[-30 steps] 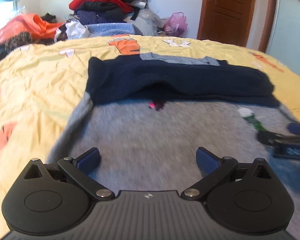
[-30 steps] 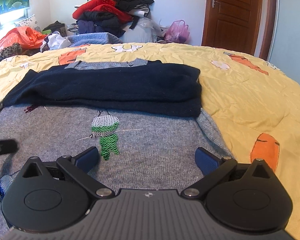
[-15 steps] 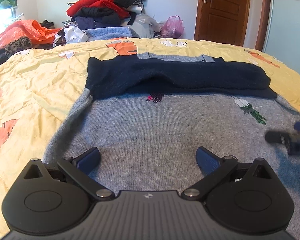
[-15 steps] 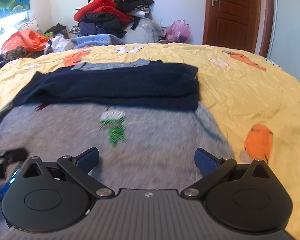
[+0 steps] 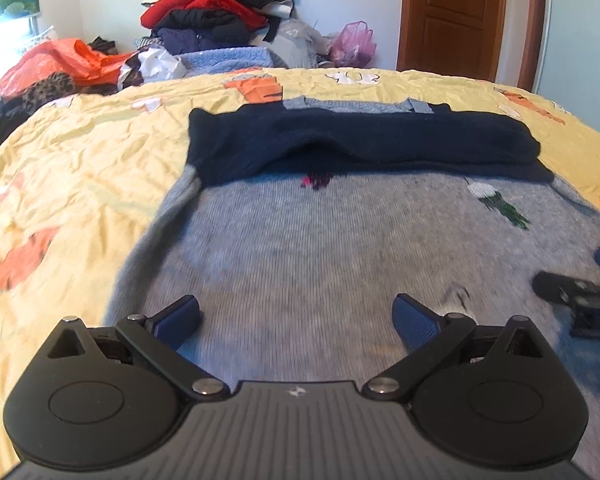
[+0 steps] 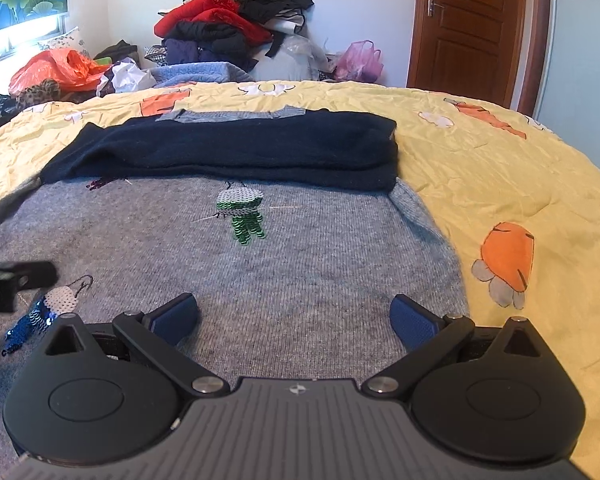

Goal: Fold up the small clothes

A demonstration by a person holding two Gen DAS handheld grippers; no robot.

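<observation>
A grey knit sweater with sequin figures lies flat on the yellow bed. Its navy sleeves are folded across the upper part. My left gripper is open and empty over the sweater's lower left part. My right gripper is open and empty over the lower right part, near the sweater's right edge. The right gripper also shows at the right edge of the left wrist view, and the left gripper at the left edge of the right wrist view.
The yellow bedspread with orange carrot prints surrounds the sweater. A heap of clothes, an orange bag and a pink bag lie beyond the bed's far edge. A wooden door stands at the back right.
Both grippers have drawn back a little toward the sweater's near hem and stay open. The sweater has not moved.
</observation>
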